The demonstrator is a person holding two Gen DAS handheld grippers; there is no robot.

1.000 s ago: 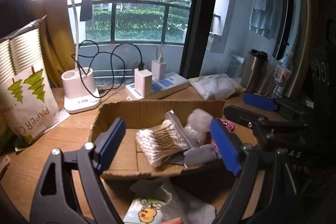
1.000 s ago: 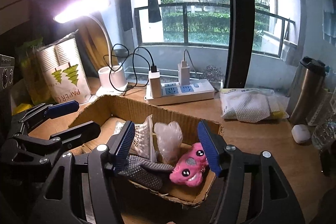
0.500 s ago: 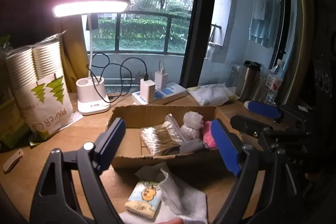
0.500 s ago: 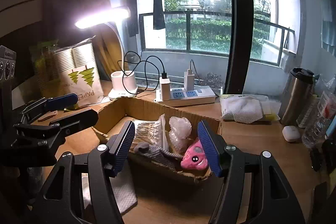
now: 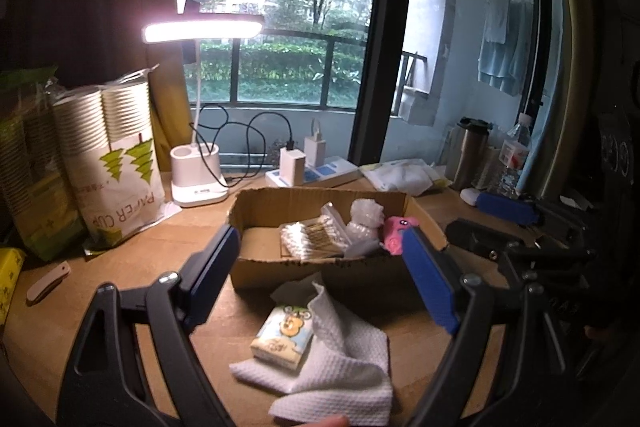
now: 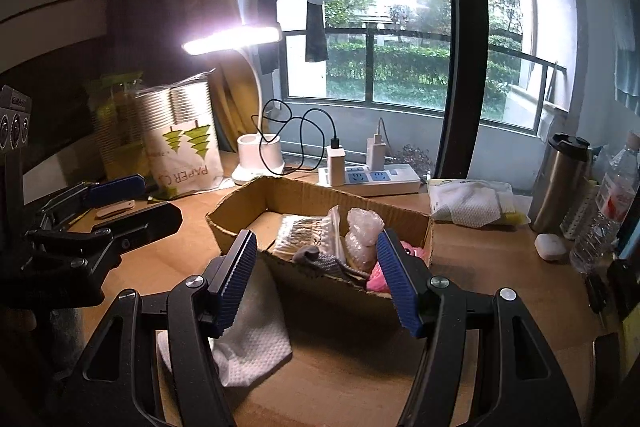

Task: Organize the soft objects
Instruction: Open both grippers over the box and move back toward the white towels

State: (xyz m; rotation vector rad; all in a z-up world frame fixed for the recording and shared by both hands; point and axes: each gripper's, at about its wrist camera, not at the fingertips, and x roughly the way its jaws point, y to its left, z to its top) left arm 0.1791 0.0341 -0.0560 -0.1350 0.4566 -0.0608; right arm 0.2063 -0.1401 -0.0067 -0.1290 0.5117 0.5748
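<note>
- Hovering before the cardboard box [image 5: 280, 271], left tool [image 5: 320, 287] and right tool [image 6: 316, 279] both gape empty.
- Next probably: tissue pack [image 5: 282, 337] and white cloth [image 5: 344, 367] in front of box need grabbing.

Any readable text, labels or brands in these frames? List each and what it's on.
"PAPER CUP", upside down, on the clear plastic bag of stacked paper cups; the right wrist view shows only "PAPER C".
Cartoon print on the small tissue pack: no lettering legible.
Label on the clear water bottle: too blurred.
Marks on the white power strip: too small.
</note>
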